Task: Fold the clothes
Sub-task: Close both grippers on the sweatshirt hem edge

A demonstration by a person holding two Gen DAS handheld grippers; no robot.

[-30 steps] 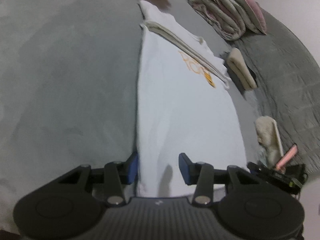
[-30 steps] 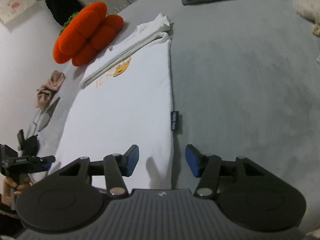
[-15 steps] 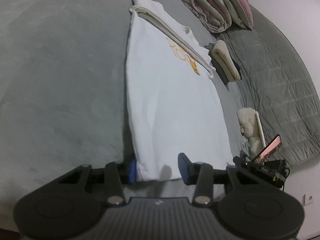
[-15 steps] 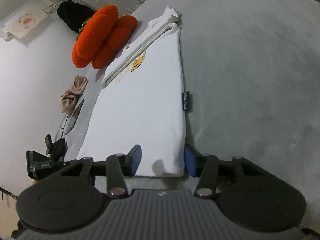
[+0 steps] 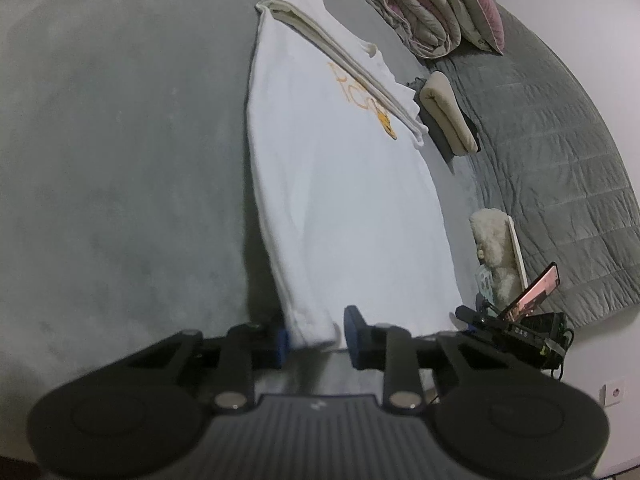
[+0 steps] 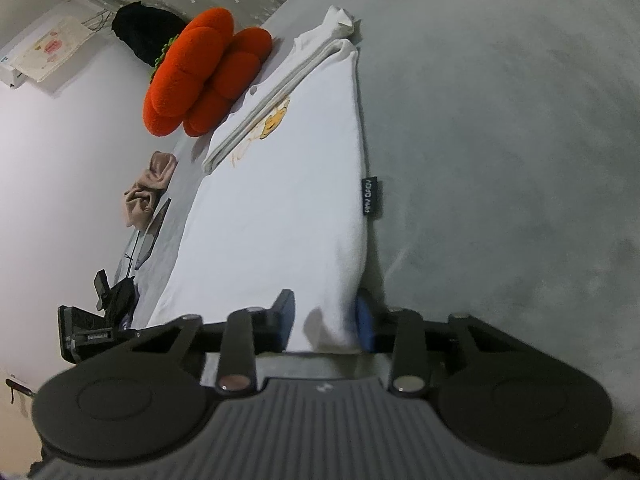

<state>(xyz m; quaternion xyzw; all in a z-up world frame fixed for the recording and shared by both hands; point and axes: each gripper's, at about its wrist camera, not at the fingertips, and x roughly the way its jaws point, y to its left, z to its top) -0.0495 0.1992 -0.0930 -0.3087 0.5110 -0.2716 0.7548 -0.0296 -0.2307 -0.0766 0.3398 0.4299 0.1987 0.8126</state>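
Observation:
A white T-shirt (image 5: 340,184) with an orange print lies flat on the grey carpet (image 5: 120,160), its sleeves folded in across the chest. My left gripper (image 5: 316,336) is at the near left hem corner. Its jaws are closing with the corner between them, and a small gap shows beside the right pad. In the right wrist view the same shirt (image 6: 288,200) carries a black side label (image 6: 370,196). My right gripper (image 6: 325,320) straddles the near right hem corner. Its jaws are closing too, and the cloth fills the space between the pads.
An orange flower cushion (image 6: 204,76) lies beyond the collar. Rolled quilts (image 5: 424,12), a folded beige pile (image 5: 448,116), a grey quilted mat (image 5: 560,160), a white plush toy (image 5: 492,240) and a phone on a stand (image 5: 532,292) flank the shirt. A crumpled beige cloth (image 6: 148,188) lies near the wall.
Both grippers have tilted and closed in on the hem. Their jaws have narrowed, and each hem corner now sits between the fingers instead of ahead of them.

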